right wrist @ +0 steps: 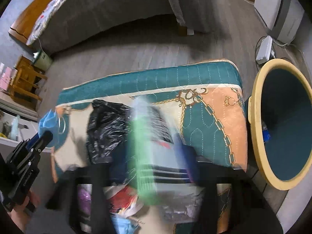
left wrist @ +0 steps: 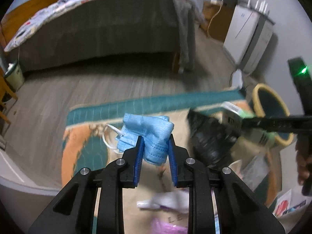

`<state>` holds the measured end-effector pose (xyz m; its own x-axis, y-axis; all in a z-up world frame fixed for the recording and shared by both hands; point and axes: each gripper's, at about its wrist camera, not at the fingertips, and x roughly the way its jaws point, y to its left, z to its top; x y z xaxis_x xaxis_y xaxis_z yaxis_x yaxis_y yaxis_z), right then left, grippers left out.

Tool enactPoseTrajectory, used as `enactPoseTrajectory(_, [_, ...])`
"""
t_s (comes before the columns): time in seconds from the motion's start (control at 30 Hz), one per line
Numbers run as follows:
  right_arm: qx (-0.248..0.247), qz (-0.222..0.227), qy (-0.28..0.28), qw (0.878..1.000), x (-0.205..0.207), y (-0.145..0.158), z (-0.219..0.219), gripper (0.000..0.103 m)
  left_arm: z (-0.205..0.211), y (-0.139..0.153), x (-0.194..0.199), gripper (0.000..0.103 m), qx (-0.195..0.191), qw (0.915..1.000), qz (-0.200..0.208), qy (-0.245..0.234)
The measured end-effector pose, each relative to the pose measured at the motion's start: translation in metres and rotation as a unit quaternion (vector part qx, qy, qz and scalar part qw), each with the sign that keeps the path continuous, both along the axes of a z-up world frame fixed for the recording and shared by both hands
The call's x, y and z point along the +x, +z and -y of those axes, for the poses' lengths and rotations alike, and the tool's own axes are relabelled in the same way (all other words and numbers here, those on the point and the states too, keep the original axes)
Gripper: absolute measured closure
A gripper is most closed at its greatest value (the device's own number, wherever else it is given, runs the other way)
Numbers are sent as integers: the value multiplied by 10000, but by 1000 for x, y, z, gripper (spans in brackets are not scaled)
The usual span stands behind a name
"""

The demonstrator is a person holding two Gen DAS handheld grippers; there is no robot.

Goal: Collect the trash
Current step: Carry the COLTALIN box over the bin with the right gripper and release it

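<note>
The left gripper (left wrist: 155, 146) is pinching a blue mask (left wrist: 148, 134), the right gripper (right wrist: 154, 156) is gripping a blurred carton (right wrist: 152, 146), while a black bag (right wrist: 105, 128) and scraps are waiting beside the bin (right wrist: 253, 117)

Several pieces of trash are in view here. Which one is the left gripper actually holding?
The crumpled blue face mask: the left gripper pinches it, lifted off the mat. The black plastic bag lies on the mat; the white-green box is at the right gripper.

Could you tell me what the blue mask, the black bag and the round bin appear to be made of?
Blue mask, held in the left hand-held gripper: soft nonwoven fabric, matte, with pleats, stitched dots and a white elastic loop.
Black bag: thin plastic film, glossy, judging by its crinkles and bright glints.
Round bin: probably rigid plastic, with a smooth cream rim and a dark teal inside; blur leaves this open.
</note>
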<state>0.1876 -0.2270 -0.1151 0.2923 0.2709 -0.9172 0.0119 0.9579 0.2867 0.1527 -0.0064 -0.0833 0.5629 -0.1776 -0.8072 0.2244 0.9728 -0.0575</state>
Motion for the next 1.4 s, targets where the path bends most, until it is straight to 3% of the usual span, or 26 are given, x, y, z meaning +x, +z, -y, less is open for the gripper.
enactPoseTrajectory(0.07, [-258, 50, 97, 9996, -5, 2, 1, 70, 5, 11, -1, 78, -171, 9998, 101, -30])
enactPoseTrajectory(0.2, [-308, -60, -6, 9995, -11, -5, 15, 79, 14, 22, -5, 78, -302, 9993, 187, -68])
enactPoseTrajectory(0.4, [-284, -280, -149, 9991, -17, -21, 33, 77, 28, 23, -11, 78, -212, 9995, 163, -180])
enactPoseTrajectory(0.47, [-419, -257, -228, 9985, -19, -24, 36, 55, 31, 22, -13, 78, -199, 9994, 174, -207])
enactPoseTrajectory(0.5, [-517, -209, -283, 9980, -19, -24, 37, 27, 31, 21, -13, 77, -196, 9994, 162, -224])
enactPoseTrajectory(0.53, [-604, -154, -332, 9975, -19, -24, 37, 14, 32, 19, -14, 77, -181, 9994, 145, -246])
enactPoseTrajectory(0.9, [-1024, -602, 81, 9929, -5, -64, -7, 16, 25, 9, -11, 77, -103, 9992, -3, -376])
enactPoseTrajectory(0.93, [-1163, -645, 175, 9910, -5, -68, -11, 28, 24, 8, -11, 77, -97, 9992, -20, -390])
enactPoseTrajectory(0.97, [-1233, -684, 207, 9898, -6, -70, -11, 32, 24, 7, -11, 77, -90, 9991, -37, -407])
enactPoseTrajectory(1.03, [-1159, -662, 111, 9910, -5, -67, -6, 33, 24, 7, -11, 77, -71, 9991, -26, -420])
enactPoseTrajectory(1.2, [-815, -411, -55, 9958, -4, -42, 11, 33, 24, 10, -12, 77, -56, 9993, 15, -375])
enactPoseTrajectory(1.4, [-681, 318, -165, 9970, -8, 19, 41, 33, 40, 21, -15, 77, -119, 9987, 205, -457])
